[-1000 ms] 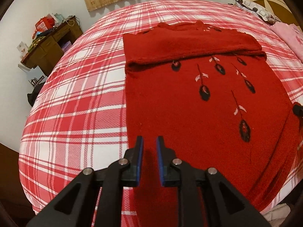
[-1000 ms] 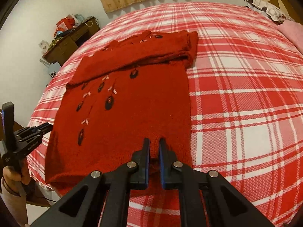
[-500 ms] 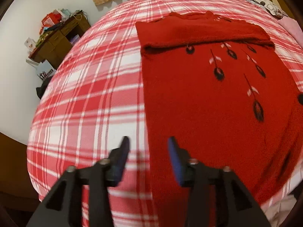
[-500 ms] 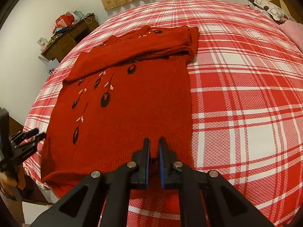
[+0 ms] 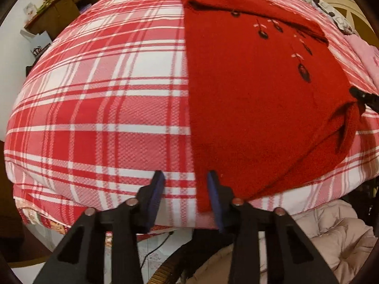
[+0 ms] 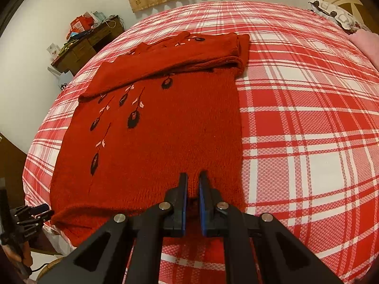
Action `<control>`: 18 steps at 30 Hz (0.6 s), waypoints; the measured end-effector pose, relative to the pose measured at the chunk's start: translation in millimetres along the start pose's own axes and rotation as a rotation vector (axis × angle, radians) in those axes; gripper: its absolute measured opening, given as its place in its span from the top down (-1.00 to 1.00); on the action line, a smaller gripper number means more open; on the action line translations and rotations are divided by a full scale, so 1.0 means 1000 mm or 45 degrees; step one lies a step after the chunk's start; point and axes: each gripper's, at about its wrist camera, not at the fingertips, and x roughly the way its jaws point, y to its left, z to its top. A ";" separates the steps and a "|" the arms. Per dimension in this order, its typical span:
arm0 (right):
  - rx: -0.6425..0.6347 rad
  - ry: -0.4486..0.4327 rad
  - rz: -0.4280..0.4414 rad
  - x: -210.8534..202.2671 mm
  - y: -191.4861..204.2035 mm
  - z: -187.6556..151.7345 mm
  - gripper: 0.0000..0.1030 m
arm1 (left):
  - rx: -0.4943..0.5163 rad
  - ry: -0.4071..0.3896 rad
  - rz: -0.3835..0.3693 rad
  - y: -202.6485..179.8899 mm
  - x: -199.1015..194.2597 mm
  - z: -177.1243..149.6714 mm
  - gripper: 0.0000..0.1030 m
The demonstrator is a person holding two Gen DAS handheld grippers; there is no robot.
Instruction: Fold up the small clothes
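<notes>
Red knit sweater (image 6: 161,142) flat on plaid bed (image 6: 308,123), sleeves folded across top, long axis running away from both tools: right tool (image 6: 193,189) pinching hem's right corner, left tool (image 5: 186,189) spread, straddling hem's left corner at bed edge.

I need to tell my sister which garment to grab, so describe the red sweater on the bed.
On the red-and-white plaid bedspread lies a red knit sweater, its top part folded down. Dark dangling motifs with pale pink marks on its front set it apart from the plain pink fabric at the bed's far right.
</notes>
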 end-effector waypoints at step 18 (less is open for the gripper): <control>0.040 -0.026 0.086 -0.018 -0.002 0.017 0.84 | 0.053 -0.118 -0.197 -0.038 -0.017 0.052 0.83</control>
